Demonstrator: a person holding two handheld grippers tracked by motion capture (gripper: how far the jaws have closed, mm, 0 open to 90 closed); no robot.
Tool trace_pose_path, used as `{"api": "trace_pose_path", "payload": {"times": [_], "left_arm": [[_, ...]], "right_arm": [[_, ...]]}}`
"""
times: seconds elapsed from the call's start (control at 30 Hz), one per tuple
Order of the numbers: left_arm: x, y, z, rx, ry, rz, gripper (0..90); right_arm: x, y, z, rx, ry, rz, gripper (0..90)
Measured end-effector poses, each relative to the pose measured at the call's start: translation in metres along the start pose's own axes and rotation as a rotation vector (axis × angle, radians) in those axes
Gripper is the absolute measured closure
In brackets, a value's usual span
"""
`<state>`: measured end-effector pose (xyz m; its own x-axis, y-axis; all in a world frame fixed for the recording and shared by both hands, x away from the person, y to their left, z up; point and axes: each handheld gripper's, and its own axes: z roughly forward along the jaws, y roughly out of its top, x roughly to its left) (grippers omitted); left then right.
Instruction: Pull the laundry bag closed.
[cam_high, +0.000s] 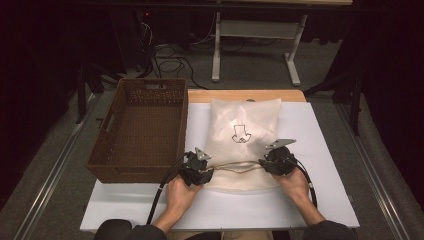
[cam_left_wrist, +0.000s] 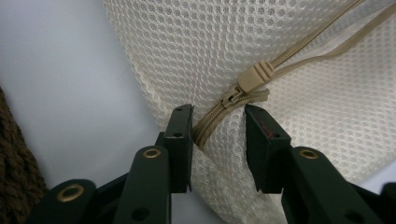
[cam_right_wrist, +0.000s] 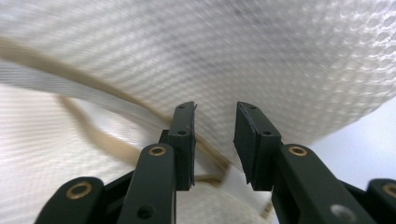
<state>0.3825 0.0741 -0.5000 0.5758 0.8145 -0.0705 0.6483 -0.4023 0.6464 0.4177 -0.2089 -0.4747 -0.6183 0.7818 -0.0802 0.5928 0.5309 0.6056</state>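
Note:
A white mesh bag (cam_high: 245, 125) with a small black drawing (cam_high: 241, 134) lies flat on the white board (cam_high: 320, 130). A tan zipper (cam_high: 235, 166) runs across its near end. My left gripper (cam_high: 212, 169) is at the bag's near left corner. In the left gripper view its jaws (cam_left_wrist: 218, 116) stand apart astride the zipper's end, with the tan slider (cam_left_wrist: 252, 77) just beyond the tips. My right gripper (cam_high: 261, 164) is at the near right corner. Its jaws (cam_right_wrist: 215, 114) are open over the mesh (cam_right_wrist: 289, 56), and the tan zipper tape (cam_right_wrist: 100, 139) curves away to their left.
A brown woven basket (cam_high: 137, 167) stands on the board just left of the bag, close to my left hand. Bare board lies right of the bag and in front of it. Beyond the table are a white table frame (cam_high: 216, 50) and cables on the floor.

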Motion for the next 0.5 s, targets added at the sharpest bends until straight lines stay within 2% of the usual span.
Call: {"api": "trace_pose_path", "payload": {"times": [0.07, 0.2, 0.27, 0.43, 0.5], "left_arm": [[0.000, 0.000, 0.000, 0.002, -0.004, -0.004, 65.0], [0.001, 0.000, 0.002, 0.002, -0.001, 0.002, 67.6], [0.001, 0.000, 0.002, 0.005, -0.005, 0.000, 70.5], [0.001, 0.000, 0.003, 0.004, -0.012, 0.008, 76.8], [0.001, 0.000, 0.002, 0.004, -0.020, 0.010, 78.0]], "right_arm": [[0.006, 0.000, -0.011, -0.035, 0.009, -0.028, 71.8], [0.022, -0.002, -0.028, -0.051, 0.044, -0.084, 75.4], [0.028, -0.002, -0.032, -0.059, 0.072, -0.093, 76.3], [0.047, -0.001, -0.023, -0.044, 0.133, -0.115, 76.0], [0.053, -0.001, -0.014, -0.032, 0.135, -0.138, 74.1]]}}
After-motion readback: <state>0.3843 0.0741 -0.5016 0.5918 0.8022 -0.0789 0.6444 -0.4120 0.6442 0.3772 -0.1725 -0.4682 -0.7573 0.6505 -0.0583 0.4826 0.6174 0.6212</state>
